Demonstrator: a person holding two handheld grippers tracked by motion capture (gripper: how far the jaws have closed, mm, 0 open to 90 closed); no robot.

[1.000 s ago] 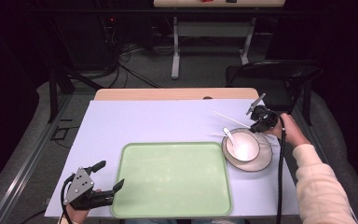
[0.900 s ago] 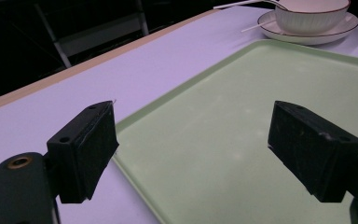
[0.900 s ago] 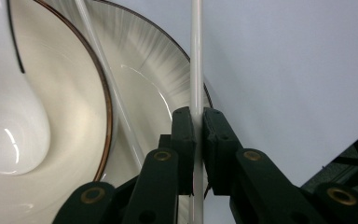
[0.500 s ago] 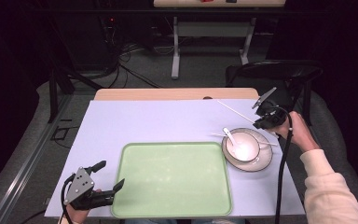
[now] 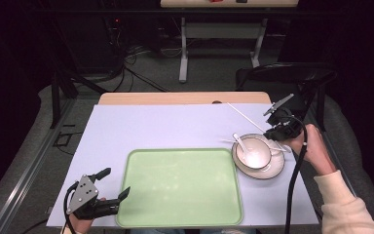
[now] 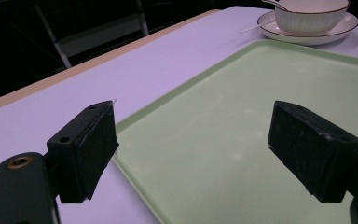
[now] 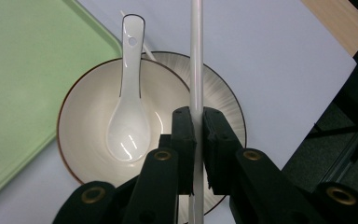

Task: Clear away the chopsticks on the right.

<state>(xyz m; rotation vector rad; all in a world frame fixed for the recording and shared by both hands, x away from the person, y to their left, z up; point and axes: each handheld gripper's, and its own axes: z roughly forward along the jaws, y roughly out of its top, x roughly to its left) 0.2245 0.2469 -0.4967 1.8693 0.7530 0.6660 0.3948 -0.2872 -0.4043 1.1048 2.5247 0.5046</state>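
Note:
A white bowl (image 5: pixel 254 152) sits on a saucer (image 5: pixel 275 167) right of the green tray (image 5: pixel 180 187). Inside the bowl lies a white spoon (image 7: pixel 128 116). My right gripper (image 5: pixel 271 127) hovers at the bowl's far right rim, shut on a thin white chopstick (image 7: pixel 196 56). That chopstick (image 5: pixel 243 116) slants off to the back left above the table. A second chopstick (image 5: pixel 226 142) lies by the saucer. My left gripper (image 5: pixel 117 181) is open at the tray's front left corner, and its jaws straddle the tray edge (image 6: pixel 135 121) with nothing between them.
A lilac mat (image 5: pixel 165 126) covers the table, with a wooden strip (image 5: pixel 175 98) along the far edge. A dark chair (image 5: pixel 292 73) stands past the back right corner. The bowl (image 6: pixel 310 16) and saucer (image 6: pixel 307 36) lie far ahead of the left gripper.
My right gripper has shifted a little to the right with the chopstick, whose free end has swung toward the table's back. The left gripper has stayed still.

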